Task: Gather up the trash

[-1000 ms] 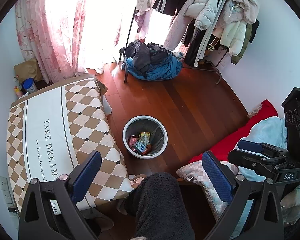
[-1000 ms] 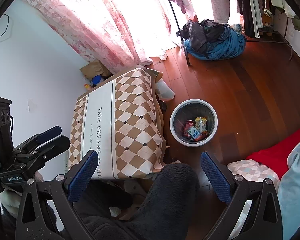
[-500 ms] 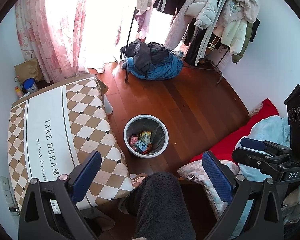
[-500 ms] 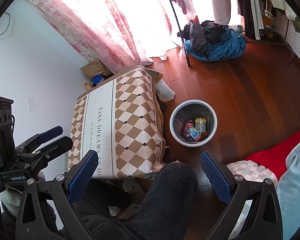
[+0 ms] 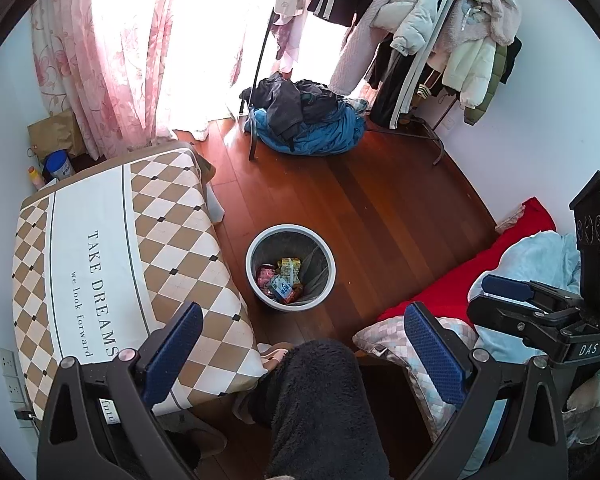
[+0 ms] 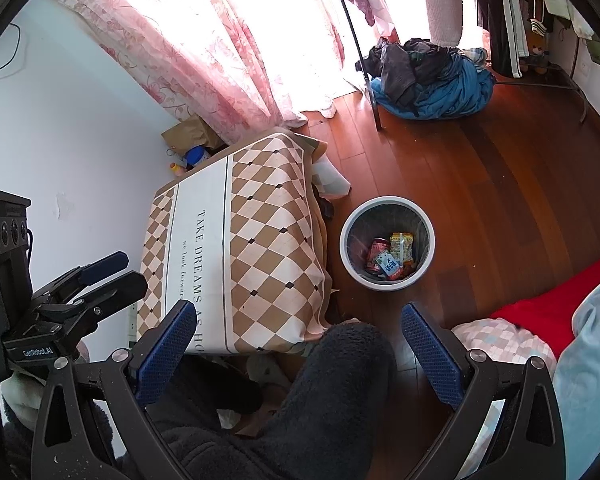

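Both of our grippers are spread wide with nothing between the blue pads: the left gripper (image 5: 300,344) and the right gripper (image 6: 298,340) hang high above the room, and we judge they are raised like this because nothing is left to carry for the moment. Nearest to us, under the fingers, is the person's dark fleecy leg (image 5: 320,408), which suggests we are seated or standing right at the table's edge. Just beyond, on the left, is the table with its diamond-pattern cloth (image 5: 112,264), whose top shows no wrappers at all. Beside it on the wooden floor (image 5: 380,208) stands the waste bin (image 5: 328,256), placed close to the table so that it is an easy drop; the trash (image 5: 282,280), a few colourful wrappers and packets, lies at its bottom. We read the task as nearly or wholly finished. Farther off are the heap of clothes (image 5: 308,120) and the clothes rack (image 5: 440,32) by the curtain (image 5: 100,60). The left view shows the pillow (image 5: 384,336) and red bedding (image 5: 480,272) more fully, while the right view alone shows crumpled paper (image 6: 230,418) beneath the table's edge, which may be trash we have yet to gather.
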Demonstrator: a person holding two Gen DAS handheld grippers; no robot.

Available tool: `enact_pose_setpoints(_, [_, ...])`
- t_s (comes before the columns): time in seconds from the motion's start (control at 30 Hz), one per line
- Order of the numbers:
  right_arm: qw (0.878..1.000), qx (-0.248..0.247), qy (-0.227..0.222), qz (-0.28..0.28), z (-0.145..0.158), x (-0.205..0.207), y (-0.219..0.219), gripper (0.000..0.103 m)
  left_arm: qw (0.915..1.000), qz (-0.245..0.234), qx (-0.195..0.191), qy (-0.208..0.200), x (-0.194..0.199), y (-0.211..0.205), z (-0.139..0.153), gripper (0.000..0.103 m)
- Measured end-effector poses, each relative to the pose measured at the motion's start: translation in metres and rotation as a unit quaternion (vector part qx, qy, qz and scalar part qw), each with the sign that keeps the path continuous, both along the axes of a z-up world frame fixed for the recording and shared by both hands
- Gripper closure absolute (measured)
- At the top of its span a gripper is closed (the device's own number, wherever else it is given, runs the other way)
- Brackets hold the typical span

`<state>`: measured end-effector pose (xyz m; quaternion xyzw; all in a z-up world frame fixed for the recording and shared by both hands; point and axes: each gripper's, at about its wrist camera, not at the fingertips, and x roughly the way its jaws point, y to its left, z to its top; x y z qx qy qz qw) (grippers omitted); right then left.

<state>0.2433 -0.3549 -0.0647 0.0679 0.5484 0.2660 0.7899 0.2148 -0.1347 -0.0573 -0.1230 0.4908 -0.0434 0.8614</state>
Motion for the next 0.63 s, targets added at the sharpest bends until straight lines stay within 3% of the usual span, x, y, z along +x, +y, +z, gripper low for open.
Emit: enact_pose_setpoints(0.63, [1.0,-0.003,0.002,0.004,-0.0056,-0.0058,-0.0062,0.0,1.0,-0.002,-0.002,-0.004,-0.0013,-0.0031,0.0015,0.0])
